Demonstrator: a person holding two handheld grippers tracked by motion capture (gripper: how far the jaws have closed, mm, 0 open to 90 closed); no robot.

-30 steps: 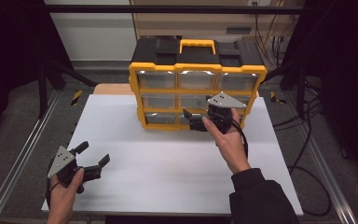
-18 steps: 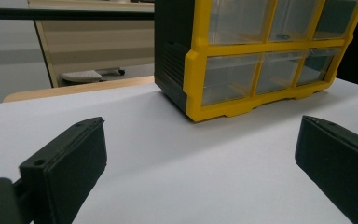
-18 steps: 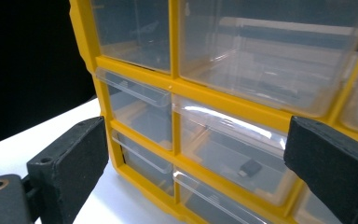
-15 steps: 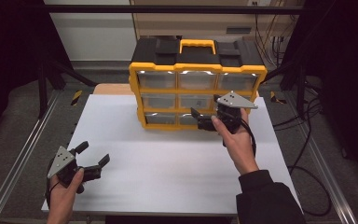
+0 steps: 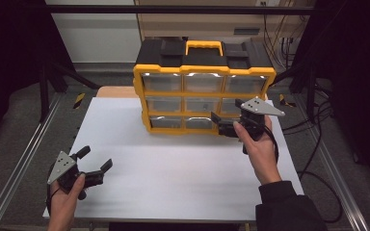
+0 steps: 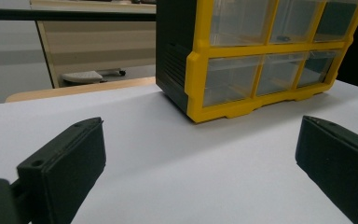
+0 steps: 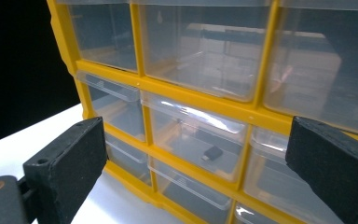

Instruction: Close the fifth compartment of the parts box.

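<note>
A: Drawer cabinet (image 5: 204, 72)?
B: Yellow and black plastic frame, semi-gloss; drawers (image 7: 198, 142) clear plastic, glossy, catching glare.
A: Counter (image 5: 173, 163)?
B: White, smooth, matt, paper-like sheen.
A: Right tool (image 5: 224, 126), left tool (image 5: 98, 166)?
B: Matt black pads, slightly grainy; each carries a grey plate, dull metal-like finish.

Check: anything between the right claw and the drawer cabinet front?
Nothing visible. The right claw is open, right at the yellow drawer cabinet, facing its clear drawers. One holds a small dark item.
</note>
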